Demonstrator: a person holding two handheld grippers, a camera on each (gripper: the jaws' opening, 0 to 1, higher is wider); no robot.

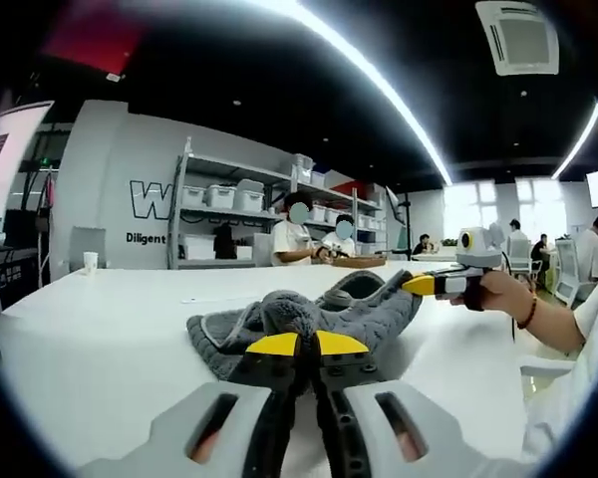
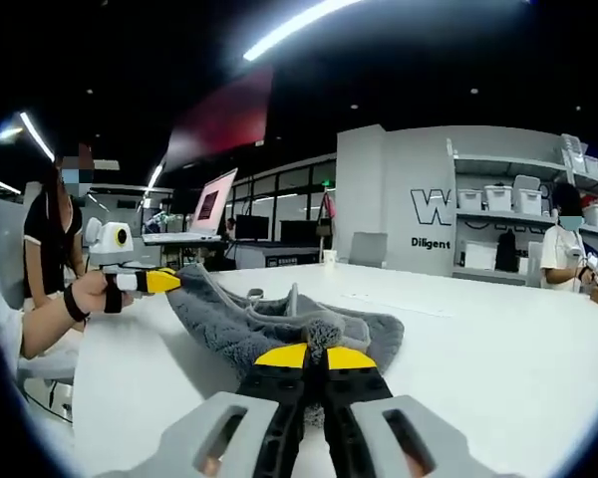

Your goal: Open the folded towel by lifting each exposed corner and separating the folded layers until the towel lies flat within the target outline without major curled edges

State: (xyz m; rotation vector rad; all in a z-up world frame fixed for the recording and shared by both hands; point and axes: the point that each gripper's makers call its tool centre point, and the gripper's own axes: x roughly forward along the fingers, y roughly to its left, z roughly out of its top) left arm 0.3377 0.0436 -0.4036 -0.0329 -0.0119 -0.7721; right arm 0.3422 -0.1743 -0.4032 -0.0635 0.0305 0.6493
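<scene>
In the left gripper view, the white table (image 1: 100, 339) fills the low part from 9 o'clock across. The left gripper (image 1: 307, 346) comes up from 6 o'clock. Its two yellow tips are pressed close together, and they pinch the near edge of the grey towel (image 1: 359, 309). The towel lies bunched and lumpy in the middle of the table. Its long side runs from the tips up toward 2 o'clock. There the right gripper (image 1: 415, 285), held in a hand (image 1: 503, 294) with a wristband, has its yellow tip on the far end of the towel.

In the right gripper view, the left gripper (image 2: 169, 280) shows at 9 o'clock, held by a hand (image 2: 108, 289), with its yellow tip on the towel's (image 2: 249, 324) far end. The towel's long side runs from there down toward 6 o'clock. The right gripper (image 2: 315, 357) comes up from 6 o'clock with its tips nearly closed on the towel's near, fluffy edge. Shelves (image 2: 523, 214) with white boxes stand at 3 o'clock.
</scene>
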